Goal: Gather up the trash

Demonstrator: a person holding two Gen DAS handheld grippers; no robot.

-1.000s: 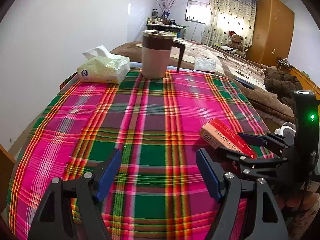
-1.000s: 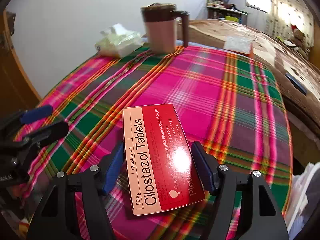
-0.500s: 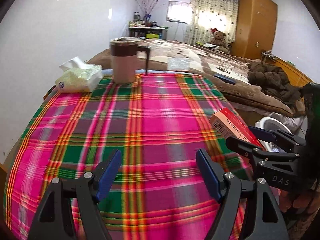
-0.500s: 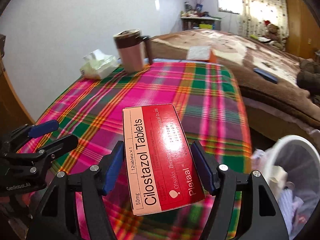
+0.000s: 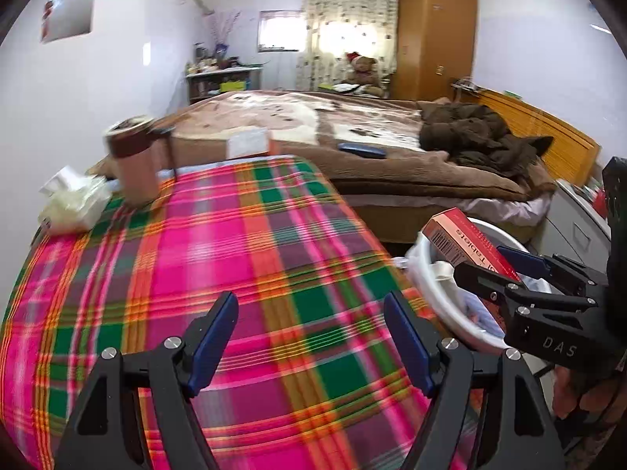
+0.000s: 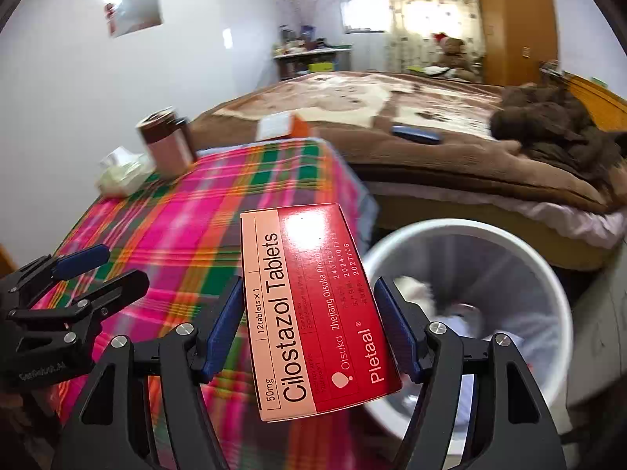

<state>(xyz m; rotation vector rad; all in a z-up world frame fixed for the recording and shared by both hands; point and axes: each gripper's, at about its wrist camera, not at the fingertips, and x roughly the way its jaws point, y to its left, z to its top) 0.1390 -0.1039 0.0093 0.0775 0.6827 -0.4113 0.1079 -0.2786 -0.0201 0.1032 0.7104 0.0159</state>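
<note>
My right gripper (image 6: pixel 313 329) is shut on a red and pink Cilostazol tablet box (image 6: pixel 313 305) and holds it in the air at the table's right edge, partly over a white trash bin (image 6: pixel 521 258) with white rubbish inside. The left wrist view shows the same box (image 5: pixel 466 243) in the right gripper (image 5: pixel 505 270) above the bin (image 5: pixel 423 270). My left gripper (image 5: pixel 311 333) is open and empty over the plaid tablecloth (image 5: pixel 196 274).
A brown and pink mug (image 5: pixel 135 164) and a tissue pack (image 5: pixel 72 203) stand at the table's far left. A bed (image 5: pixel 352 137) with a brown blanket, a phone (image 5: pixel 362 150) and a flat box (image 5: pixel 249 143) lies beyond the table. A wardrobe (image 5: pixel 435 31) stands at the back.
My right gripper has carried the tablet box rightward off the table to above the trash bin. My left gripper has swung right too and stays open.
</note>
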